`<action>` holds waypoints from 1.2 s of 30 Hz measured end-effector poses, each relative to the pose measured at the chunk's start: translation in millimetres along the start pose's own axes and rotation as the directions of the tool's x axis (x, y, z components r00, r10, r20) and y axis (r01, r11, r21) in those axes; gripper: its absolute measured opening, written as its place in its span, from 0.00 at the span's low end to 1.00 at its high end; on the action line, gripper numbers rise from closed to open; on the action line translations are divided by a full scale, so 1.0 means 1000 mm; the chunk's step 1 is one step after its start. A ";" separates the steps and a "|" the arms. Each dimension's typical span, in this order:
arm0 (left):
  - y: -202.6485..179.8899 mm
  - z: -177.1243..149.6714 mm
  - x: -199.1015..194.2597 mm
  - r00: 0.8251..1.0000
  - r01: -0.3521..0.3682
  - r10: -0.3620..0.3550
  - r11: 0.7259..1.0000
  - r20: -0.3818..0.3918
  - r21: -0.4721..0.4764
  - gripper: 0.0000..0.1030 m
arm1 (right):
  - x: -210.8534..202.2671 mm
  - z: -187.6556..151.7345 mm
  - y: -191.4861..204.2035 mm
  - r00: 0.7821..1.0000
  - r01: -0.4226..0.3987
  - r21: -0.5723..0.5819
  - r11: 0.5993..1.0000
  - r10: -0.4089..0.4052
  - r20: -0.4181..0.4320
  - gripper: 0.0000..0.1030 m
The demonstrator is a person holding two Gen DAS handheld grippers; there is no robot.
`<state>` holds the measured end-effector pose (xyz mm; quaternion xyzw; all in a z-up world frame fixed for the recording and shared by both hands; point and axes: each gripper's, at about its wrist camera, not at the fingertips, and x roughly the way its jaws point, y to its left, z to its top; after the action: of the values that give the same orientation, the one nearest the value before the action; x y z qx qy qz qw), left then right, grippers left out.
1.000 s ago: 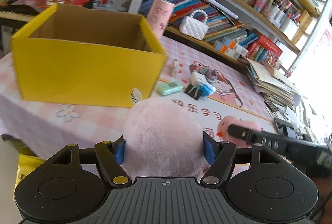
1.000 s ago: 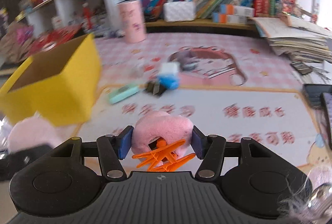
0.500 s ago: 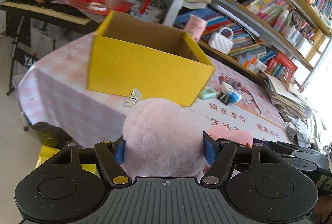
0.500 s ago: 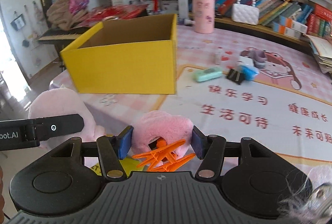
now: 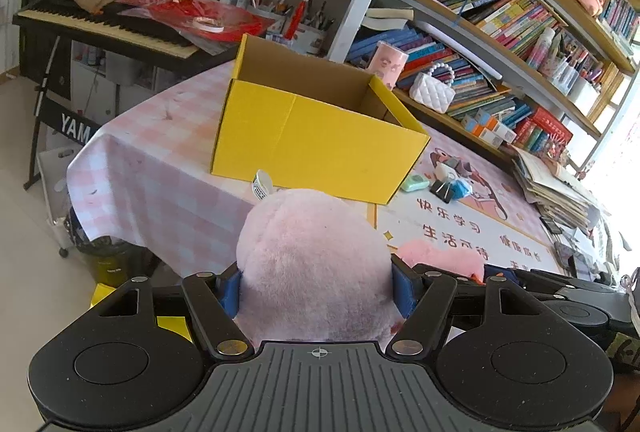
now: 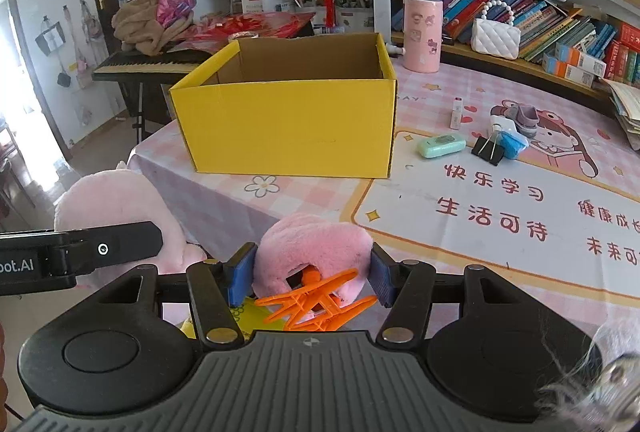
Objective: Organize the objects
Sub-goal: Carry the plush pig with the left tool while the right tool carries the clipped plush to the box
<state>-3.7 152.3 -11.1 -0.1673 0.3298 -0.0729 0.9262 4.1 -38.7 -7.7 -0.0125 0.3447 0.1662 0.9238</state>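
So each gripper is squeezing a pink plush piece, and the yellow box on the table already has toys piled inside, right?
Not quite. Both grippers do hold pink plush pieces, but the yellow box shows only bare cardboard inside, no piled toys, as the right wrist view shows.

Box on table, clips right.

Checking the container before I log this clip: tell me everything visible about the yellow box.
The yellow box is an open-topped cardboard carton, bright yellow outside and plain brown inside, with no flaps showing. It stands upright on the pink checked tablecloth near the table's corner. What shows of its inside looks empty. Neither gripper touches it. A small white tag hides part of its lower front edge; contact is unclear.
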 end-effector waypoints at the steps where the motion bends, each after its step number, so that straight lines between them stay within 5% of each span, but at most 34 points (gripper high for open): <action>1: 0.001 -0.001 -0.001 1.000 0.001 -0.001 1.000 0.000 0.002 0.67 | -0.001 -0.002 0.002 1.000 0.001 0.001 1.000 -0.001 0.000 0.54; 27: 0.023 -0.001 -0.011 1.000 0.026 -0.026 1.000 0.003 0.002 0.67 | 0.000 -0.006 0.037 1.000 0.003 -0.033 0.999 -0.004 -0.008 0.54; 36: 0.018 0.024 -0.002 0.998 0.017 -0.019 1.000 0.053 0.022 0.67 | 0.014 0.017 0.027 0.999 -0.004 -0.032 0.999 0.005 0.032 0.54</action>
<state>10.5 175.3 0.7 -0.1619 0.3026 -0.0804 0.9358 15.8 -6.5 -1.0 -0.0237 0.3274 0.1739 0.9285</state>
